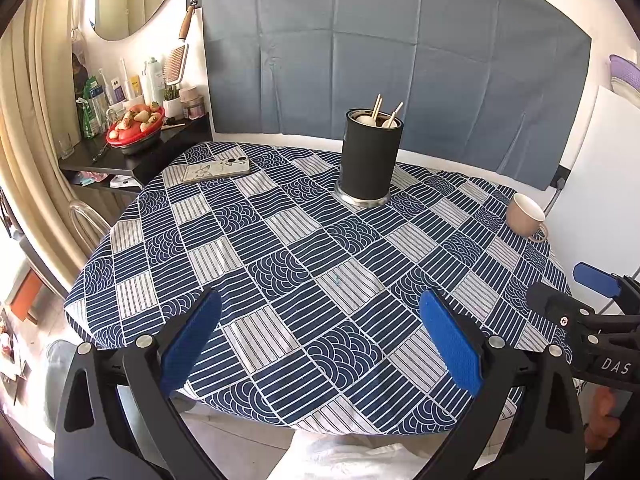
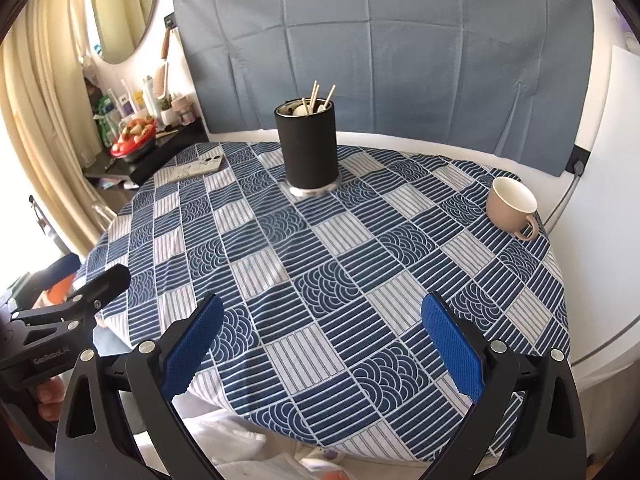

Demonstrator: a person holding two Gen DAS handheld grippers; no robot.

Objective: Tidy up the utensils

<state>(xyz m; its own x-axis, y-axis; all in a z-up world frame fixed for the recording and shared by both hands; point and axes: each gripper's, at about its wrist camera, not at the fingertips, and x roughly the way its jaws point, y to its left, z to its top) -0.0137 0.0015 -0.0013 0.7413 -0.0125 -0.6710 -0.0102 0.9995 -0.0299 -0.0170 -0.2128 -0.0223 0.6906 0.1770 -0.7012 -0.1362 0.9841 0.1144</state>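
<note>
Already both my left claw and right claw hung wide open, empty, above the bench; I judged a centred descent over the utensil holder best.

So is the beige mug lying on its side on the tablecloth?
No: in the right wrist view the mug stands upright near the table's right edge, its open mouth up and its handle toward the camera.
</note>
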